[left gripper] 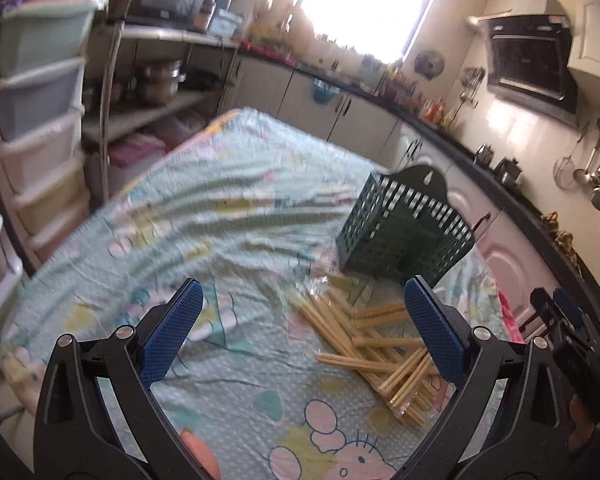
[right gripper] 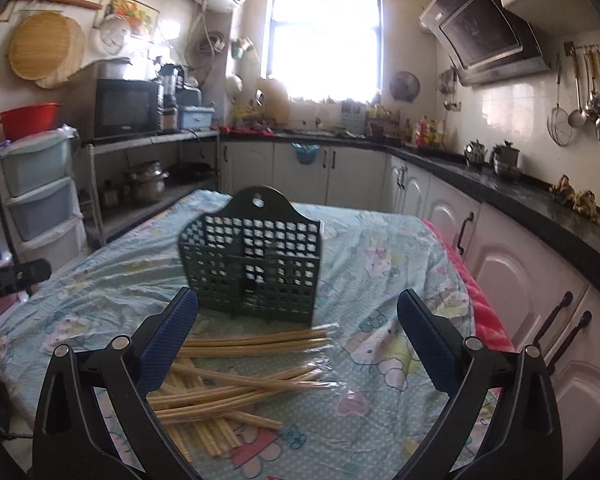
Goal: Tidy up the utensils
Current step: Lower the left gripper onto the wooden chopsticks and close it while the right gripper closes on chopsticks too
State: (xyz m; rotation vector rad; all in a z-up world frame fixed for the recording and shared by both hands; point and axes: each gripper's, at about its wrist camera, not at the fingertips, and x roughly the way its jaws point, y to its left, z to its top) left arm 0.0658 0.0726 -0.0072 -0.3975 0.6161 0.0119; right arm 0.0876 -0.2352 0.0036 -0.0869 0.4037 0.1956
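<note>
A pile of loose wooden chopsticks (left gripper: 376, 344) lies on the table's patterned cloth (left gripper: 204, 216). A dark green slotted utensil holder (left gripper: 404, 224) stands upright just behind the pile. My left gripper (left gripper: 300, 316) is open and empty, above the cloth to the left of the chopsticks. In the right wrist view the holder (right gripper: 256, 264) stands straight ahead with the chopsticks (right gripper: 236, 376) in front of it. My right gripper (right gripper: 296, 328) is open and empty, hovering over the pile. The right gripper also shows at the right edge of the left wrist view (left gripper: 560, 320).
The table cloth (right gripper: 380, 280) reaches to a pink edge on the right. Stacked plastic drawers (left gripper: 36, 128) and a metal shelf with pots (right gripper: 148, 184) stand left. Kitchen cabinets (right gripper: 520, 272) and a dark counter run along the right and back.
</note>
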